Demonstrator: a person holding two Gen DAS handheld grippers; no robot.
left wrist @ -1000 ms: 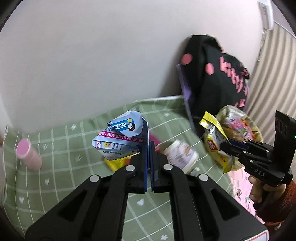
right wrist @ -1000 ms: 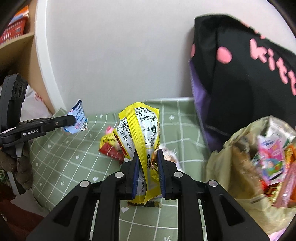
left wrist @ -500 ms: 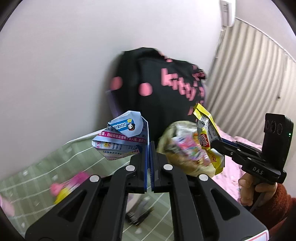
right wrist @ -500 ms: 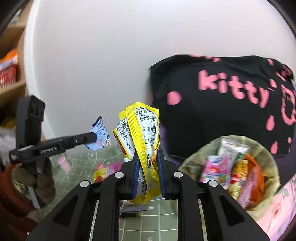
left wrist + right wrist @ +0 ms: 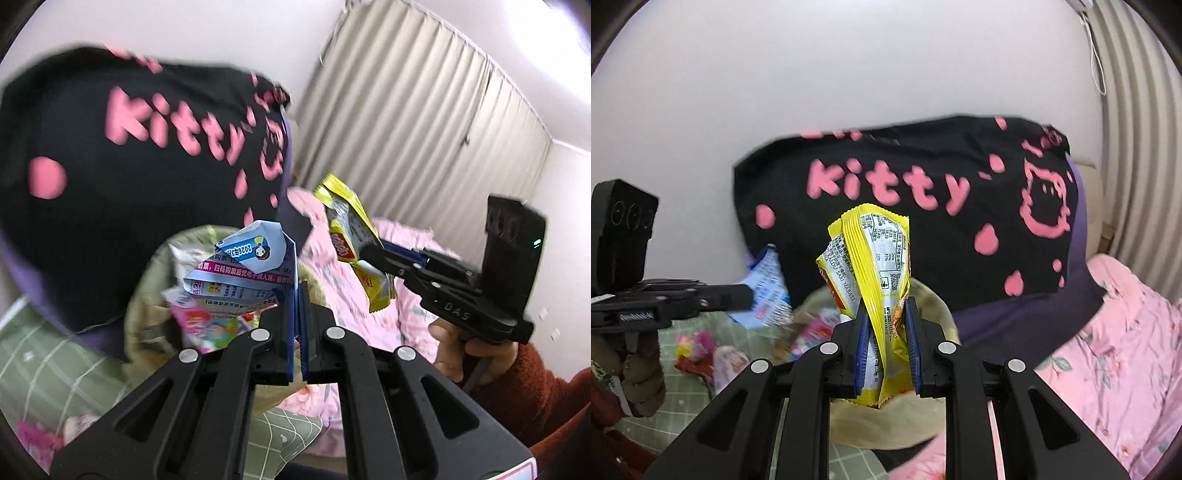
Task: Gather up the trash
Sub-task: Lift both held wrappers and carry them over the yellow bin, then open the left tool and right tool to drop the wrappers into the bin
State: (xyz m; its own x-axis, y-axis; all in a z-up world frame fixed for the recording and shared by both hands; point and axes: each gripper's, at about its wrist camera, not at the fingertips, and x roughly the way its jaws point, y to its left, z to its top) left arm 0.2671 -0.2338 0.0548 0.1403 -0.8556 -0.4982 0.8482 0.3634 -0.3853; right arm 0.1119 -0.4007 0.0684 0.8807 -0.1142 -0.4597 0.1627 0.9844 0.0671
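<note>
My left gripper (image 5: 297, 295) is shut on a folded blue and white paper leaflet (image 5: 243, 266) and holds it over a beige trash bag (image 5: 147, 295) full of wrappers. My right gripper (image 5: 886, 314) is shut on a crumpled yellow snack wrapper (image 5: 875, 258), held above the same bag (image 5: 927, 299). In the left wrist view the right gripper (image 5: 373, 253) with the wrapper (image 5: 351, 236) is to the right of the bag. In the right wrist view the left gripper (image 5: 750, 295) with the leaflet (image 5: 768, 291) is at the left.
A black pillow with pink "kitty" lettering (image 5: 923, 206) leans on the wall behind the bag. A pink floral blanket (image 5: 1126, 350) lies to the right. Loose wrappers (image 5: 698, 350) lie on the green checked sheet (image 5: 44, 369) at the left. Curtains (image 5: 424, 147) hang at the back right.
Both grippers have swung right from the green sheet to the trash bag, each still holding its piece. The bag and pillow now fill the middle of both views.
</note>
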